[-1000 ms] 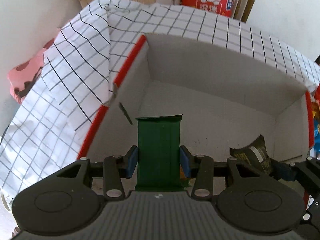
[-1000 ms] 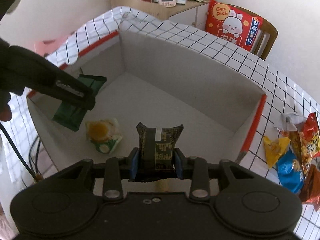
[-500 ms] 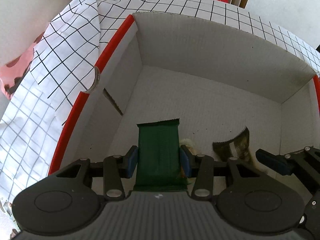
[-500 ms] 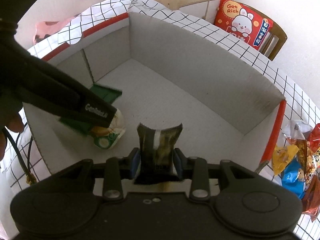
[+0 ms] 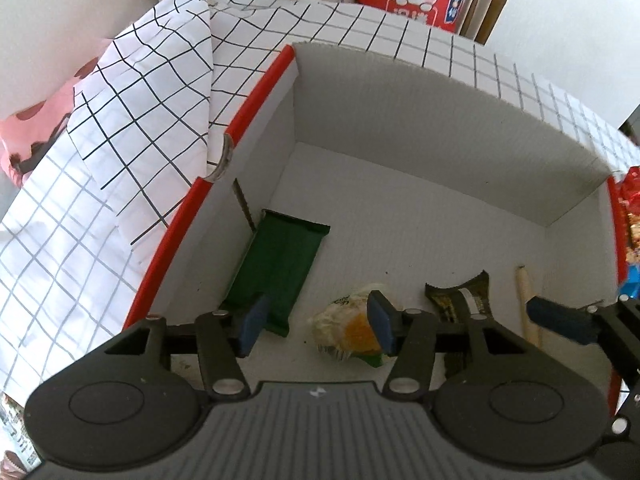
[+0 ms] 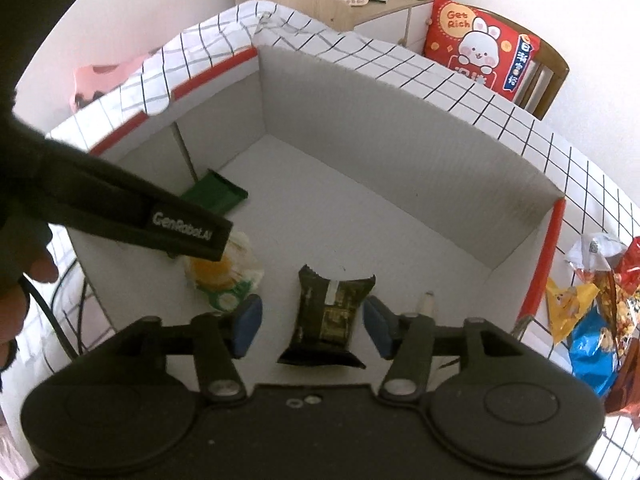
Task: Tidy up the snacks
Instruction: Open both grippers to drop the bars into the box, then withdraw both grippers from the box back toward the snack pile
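Both jaws have just been opening: the left gripper (image 5: 316,328) releases the green packet (image 5: 278,270), the right gripper (image 6: 312,326) the dark packet (image 6: 326,318) — both now lie inside the white box (image 5: 440,112), two more snacks stowed.

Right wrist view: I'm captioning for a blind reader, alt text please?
The right gripper has just opened its fingers around a dark snack packet, released inside a white box. The left gripper reaches in above a yellow snack and green packet.
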A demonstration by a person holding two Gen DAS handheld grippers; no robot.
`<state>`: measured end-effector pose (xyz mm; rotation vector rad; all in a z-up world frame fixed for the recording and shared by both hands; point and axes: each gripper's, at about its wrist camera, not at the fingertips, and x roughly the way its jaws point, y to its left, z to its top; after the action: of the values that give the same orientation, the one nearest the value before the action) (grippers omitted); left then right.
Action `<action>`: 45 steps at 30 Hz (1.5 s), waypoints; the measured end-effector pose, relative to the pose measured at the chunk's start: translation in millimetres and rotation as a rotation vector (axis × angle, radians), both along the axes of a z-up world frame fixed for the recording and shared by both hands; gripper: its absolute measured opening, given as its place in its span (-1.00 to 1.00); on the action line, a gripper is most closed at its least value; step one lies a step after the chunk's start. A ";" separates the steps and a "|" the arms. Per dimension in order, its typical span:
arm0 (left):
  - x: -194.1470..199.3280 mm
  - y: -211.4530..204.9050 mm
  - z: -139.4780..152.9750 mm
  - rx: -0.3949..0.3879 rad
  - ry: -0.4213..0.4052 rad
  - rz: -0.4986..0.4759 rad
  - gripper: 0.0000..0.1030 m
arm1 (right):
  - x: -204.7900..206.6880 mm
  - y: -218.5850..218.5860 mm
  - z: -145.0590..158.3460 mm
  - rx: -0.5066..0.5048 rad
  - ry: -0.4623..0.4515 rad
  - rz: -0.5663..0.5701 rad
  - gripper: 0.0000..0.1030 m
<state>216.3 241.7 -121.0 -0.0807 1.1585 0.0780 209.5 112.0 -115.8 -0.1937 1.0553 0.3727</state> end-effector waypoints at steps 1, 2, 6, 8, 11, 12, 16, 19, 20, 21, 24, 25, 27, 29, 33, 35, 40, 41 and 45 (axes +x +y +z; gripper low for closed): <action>-2.5 1.5 2.6 -0.004 -0.011 0.000 0.09 | -1.2 -1.9 3.4 0.015 -0.007 -0.008 0.33; -4.8 1.8 6.3 0.000 -0.021 0.002 0.09 | -2.8 -3.9 6.8 0.028 -0.015 -0.017 0.41; -12.8 3.8 19.1 -0.020 -0.062 0.002 0.11 | -11.4 -10.6 18.3 0.064 -0.039 -0.038 0.53; -18.0 3.3 25.7 -0.022 -0.077 0.007 0.13 | -16.0 -14.2 24.5 0.076 -0.059 -0.052 0.60; -26.4 -0.1 34.5 -0.020 -0.105 -0.008 0.13 | -19.5 -19.0 32.8 0.096 -0.077 -0.076 0.66; -29.8 -1.1 38.1 -0.016 -0.116 -0.016 0.13 | -20.3 -20.3 35.6 0.103 -0.083 -0.084 0.70; -42.6 -5.9 50.2 -0.012 -0.154 -0.045 0.13 | -29.8 -27.3 45.6 0.126 -0.105 -0.113 0.75; -51.6 -9.9 59.5 -0.016 -0.182 -0.069 0.13 | -36.9 -33.8 52.6 0.141 -0.117 -0.135 0.77; -54.1 -11.4 60.9 -0.014 -0.190 -0.077 0.13 | -39.6 -36.4 55.1 0.146 -0.122 -0.141 0.77; -57.9 -13.3 63.9 -0.010 -0.202 -0.088 0.13 | -42.7 -39.3 57.8 0.152 -0.127 -0.147 0.79; -68.1 -19.0 71.7 -0.007 -0.229 -0.115 0.17 | -51.6 -46.6 64.7 0.168 -0.144 -0.157 0.81; -72.0 -21.3 74.8 -0.010 -0.239 -0.123 0.22 | -55.4 -50.1 67.5 0.174 -0.153 -0.161 0.82; -79.1 -26.7 80.0 -0.012 -0.261 -0.133 0.25 | -61.7 -56.6 72.6 0.192 -0.165 -0.165 0.86; -86.0 -33.9 85.3 -0.005 -0.284 -0.147 0.25 | -68.5 -65.1 77.0 0.213 -0.171 -0.175 0.87; -97.8 -50.7 91.7 0.006 -0.311 -0.155 0.32 | -81.6 -83.5 83.8 0.244 -0.190 -0.193 0.91; -102.4 -58.5 93.0 0.006 -0.318 -0.151 0.35 | -89.3 -94.1 86.7 0.252 -0.205 -0.191 0.93; -117.1 -88.9 95.5 -0.018 -0.337 -0.146 0.40 | -106.1 -122.2 91.2 0.253 -0.233 -0.191 0.97; -120.1 -96.7 95.2 -0.030 -0.337 -0.144 0.41 | -109.5 -129.2 92.0 0.255 -0.236 -0.191 0.97; -128.4 -126.5 93.0 -0.051 -0.330 -0.139 0.41 | -121.9 -158.5 95.3 0.247 -0.253 -0.183 0.99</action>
<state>88.0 115.2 -27.9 -0.0558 0.8336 -0.0855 87.5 -46.5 -20.5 0.0753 0.7630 0.3009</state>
